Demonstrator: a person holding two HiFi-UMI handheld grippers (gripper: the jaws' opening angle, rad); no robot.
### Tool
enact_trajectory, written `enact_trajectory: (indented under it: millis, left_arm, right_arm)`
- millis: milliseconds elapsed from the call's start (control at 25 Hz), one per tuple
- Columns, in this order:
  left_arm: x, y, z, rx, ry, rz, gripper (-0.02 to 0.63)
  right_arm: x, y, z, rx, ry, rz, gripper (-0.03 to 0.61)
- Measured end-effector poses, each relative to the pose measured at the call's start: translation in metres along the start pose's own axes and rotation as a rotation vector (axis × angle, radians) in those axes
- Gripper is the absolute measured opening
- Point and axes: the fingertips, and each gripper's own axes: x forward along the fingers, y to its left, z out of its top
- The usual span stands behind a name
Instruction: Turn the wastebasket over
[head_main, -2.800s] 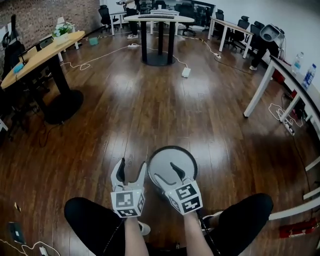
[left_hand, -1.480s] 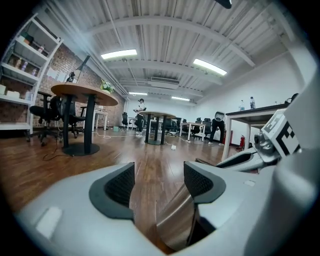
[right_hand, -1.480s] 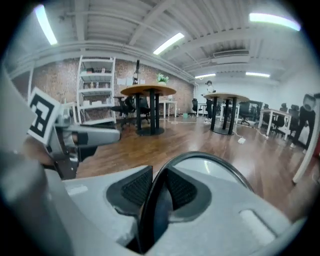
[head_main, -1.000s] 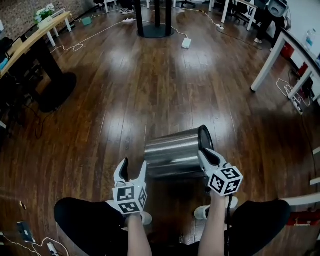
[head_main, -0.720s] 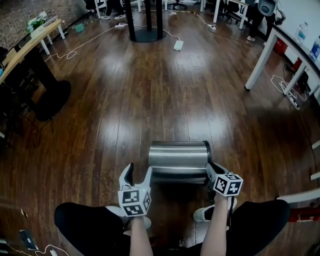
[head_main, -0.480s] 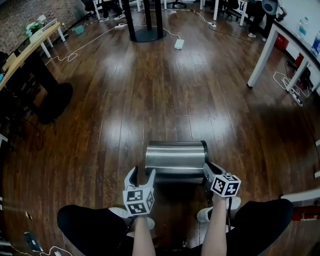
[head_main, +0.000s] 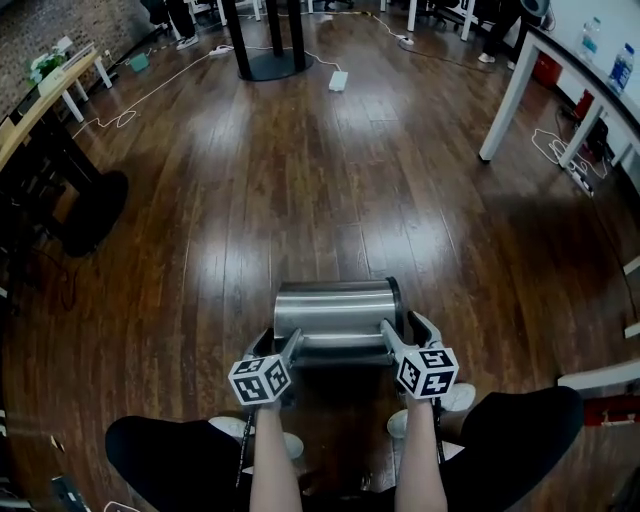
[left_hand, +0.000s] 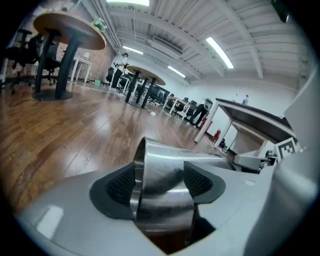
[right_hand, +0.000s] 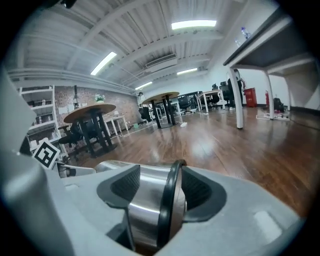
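Observation:
The steel wastebasket lies on its side on the wood floor just in front of the person's legs, its black-rimmed mouth to the right. My left gripper is at the basket's left end. In the left gripper view that end's edge sits between the pads, and the jaws are opening. My right gripper straddles the mouth. In the right gripper view the black rim stands between the pads with a gap on each side, those jaws opening too.
The person's shoes and dark trousers are close behind the basket. A white table leg stands at the right over floor cables. A black table base and a white power strip lie far ahead, another round base at the left.
The basket went from upright to lying level on its side on the floor. Both grippers sank; the left one moved in to the basket's left end. The right jaws spread off the rim.

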Motion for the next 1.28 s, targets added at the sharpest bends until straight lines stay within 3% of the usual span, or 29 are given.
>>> enact_trajectory:
  millis: [80,160,280,400,480,640,760,880,960,1040,1160,1280]
  left_arm:
    - [0.001,-0.005,-0.002,-0.037,-0.025,-0.022,0.287]
    - [0.001,-0.005,-0.002,-0.049,-0.04,-0.033,0.284]
    - [-0.002,-0.002,-0.002,-0.073,-0.021,-0.067,0.251]
    - [-0.008,-0.005,0.0,-0.107,0.043,-0.098,0.22]
    - [-0.014,-0.016,0.019,-0.056,0.031,-0.101,0.185]
    - [-0.034,-0.045,0.07,0.228,0.012,-0.045,0.173]
    - [-0.046,-0.068,0.09,0.482,0.028,-0.008,0.163]
    - [-0.041,-0.091,0.086,0.772,0.08,-0.003,0.153]
    - [-0.036,-0.112,0.071,0.909,0.114,-0.033,0.149]
    - [-0.032,-0.134,0.055,1.011,0.126,-0.053,0.141]
    - [-0.024,-0.167,0.029,1.2,0.115,-0.049,0.146]
    - [-0.023,-0.189,0.0,1.372,0.11,-0.073,0.144]
  right_arm:
    - [0.001,-0.001,-0.009,0.03,0.013,-0.018,0.245]
    - [-0.001,-0.008,-0.02,0.079,0.011,-0.051,0.132]
    - [-0.002,-0.013,-0.02,0.172,-0.036,-0.034,0.098]
    - [-0.001,-0.016,-0.018,0.179,-0.043,-0.033,0.091]
    - [-0.001,-0.02,-0.015,0.209,-0.093,-0.04,0.097]
    - [0.0,-0.012,-0.03,0.417,-0.166,0.008,0.1]
    - [0.012,0.002,-0.067,0.609,-0.108,0.064,0.104]
    - [0.028,0.018,-0.115,0.783,-0.005,0.081,0.11]
    - [0.027,0.017,-0.142,0.868,0.026,0.052,0.112]
    - [0.023,0.009,-0.162,0.873,0.078,0.007,0.112]
    - [0.02,0.003,-0.18,0.753,0.207,-0.047,0.1]
    - [0.017,-0.001,-0.175,0.794,0.172,-0.043,0.101]
